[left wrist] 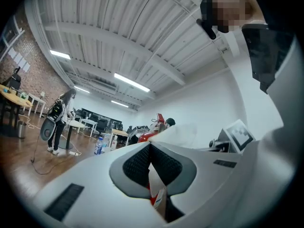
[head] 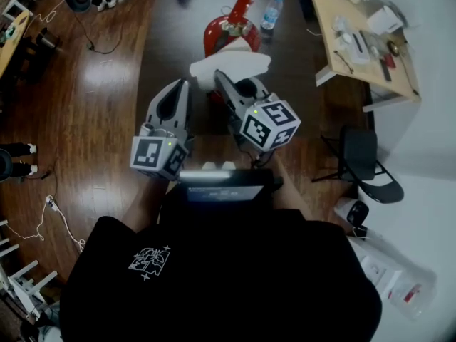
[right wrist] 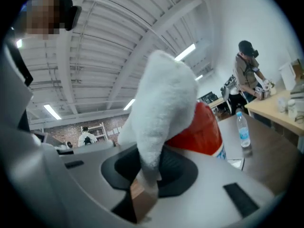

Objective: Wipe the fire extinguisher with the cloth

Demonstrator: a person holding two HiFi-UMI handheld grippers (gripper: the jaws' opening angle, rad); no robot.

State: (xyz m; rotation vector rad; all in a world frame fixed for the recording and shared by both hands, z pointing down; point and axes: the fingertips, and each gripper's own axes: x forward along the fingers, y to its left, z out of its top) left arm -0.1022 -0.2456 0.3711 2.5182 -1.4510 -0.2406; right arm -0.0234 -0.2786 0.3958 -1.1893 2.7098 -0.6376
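Right hand-held gripper [right wrist: 147,170] was clamped on the cloth [right wrist: 161,99]. Its jaws pinched the lower edge of the white, fluffy fabric, which rose from them and lay against the red extinguisher [right wrist: 202,132] right behind.

Left hand-held gripper [left wrist: 150,145] had its jaws together at the tips, with nothing caught between them. Through the slot below the pads we saw a sliver of red and white beyond.

From the head view we noted both grippers side by side, near each other and pointed forward at the extinguisher. The left one was just beside the cloth's left edge; we could not tell whether it touched.

The extinguisher sat on the dark wooden floor [head: 107,98] ahead of the person. The cloth covered its near side, and its black valve and red lever showed past it. A bottle [head: 271,11] stood upright on the floor just beside the extinguisher, to its right.

Farther right was a wooden counter [head: 367,73] littered with small things, and nearer us a dark chair [head: 362,155]. In the right gripper view a person [right wrist: 247,75] stood at that counter.
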